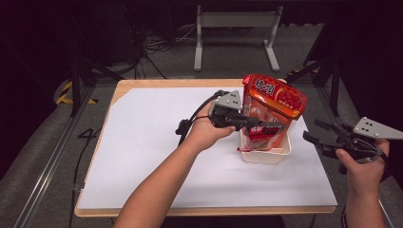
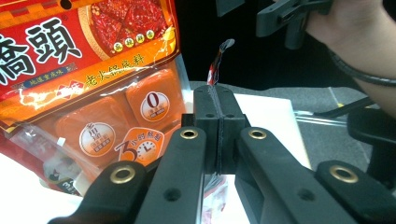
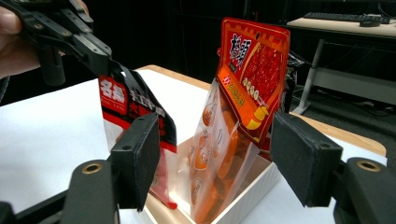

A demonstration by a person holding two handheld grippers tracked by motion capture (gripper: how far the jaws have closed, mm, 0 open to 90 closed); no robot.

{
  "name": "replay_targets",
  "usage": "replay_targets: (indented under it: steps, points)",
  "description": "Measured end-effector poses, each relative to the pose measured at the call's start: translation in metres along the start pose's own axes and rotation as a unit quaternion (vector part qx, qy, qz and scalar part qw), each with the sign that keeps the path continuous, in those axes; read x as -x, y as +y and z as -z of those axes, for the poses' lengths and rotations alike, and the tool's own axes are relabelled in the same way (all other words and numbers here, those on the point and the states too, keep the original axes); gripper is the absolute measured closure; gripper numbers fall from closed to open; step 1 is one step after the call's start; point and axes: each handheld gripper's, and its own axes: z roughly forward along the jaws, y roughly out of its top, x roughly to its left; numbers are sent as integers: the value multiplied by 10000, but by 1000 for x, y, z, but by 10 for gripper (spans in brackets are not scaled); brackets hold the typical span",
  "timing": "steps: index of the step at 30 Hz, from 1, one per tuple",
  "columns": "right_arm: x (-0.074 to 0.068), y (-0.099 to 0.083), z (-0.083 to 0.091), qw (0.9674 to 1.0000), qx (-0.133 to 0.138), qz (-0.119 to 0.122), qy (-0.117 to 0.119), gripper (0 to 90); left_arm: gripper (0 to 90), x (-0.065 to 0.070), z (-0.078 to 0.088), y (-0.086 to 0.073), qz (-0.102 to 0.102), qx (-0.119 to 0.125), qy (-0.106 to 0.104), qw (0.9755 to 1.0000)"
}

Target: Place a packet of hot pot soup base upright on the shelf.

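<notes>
left gripper (image 1: 266, 127): jaws clamp small red packet (image 3: 135, 126), top edge up, probably upright | right gripper (image 1: 316, 135): jaws wide

Left gripper (image 2: 218, 135) fingers pinch a thin packet edge (image 2: 217, 60).

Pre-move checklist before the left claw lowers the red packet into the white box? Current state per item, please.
1. Left claw gripping the red packet: ok, jaws pinched shut on its top edge.
2. Red packet over the white box: ok, its lower end hangs at the box's near side.
3. Room left in the box: cannot tell; the orange packet stands upright in it and takes much of it.
4. Orange packet stable: cannot tell, it leans a little and rises well above the rim.
5. Right claw clear of the box: ok, open, holding nothing, off to the right.
6. Box sits flat on the white sheet: ok.
</notes>
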Motion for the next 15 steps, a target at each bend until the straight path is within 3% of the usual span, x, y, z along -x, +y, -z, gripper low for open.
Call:
replay_targets:
  steps: [15]
  points:
    - [1,0,1,10000,36,-32,25,343,900,-1,-19,-3,26,176,-58,9998]
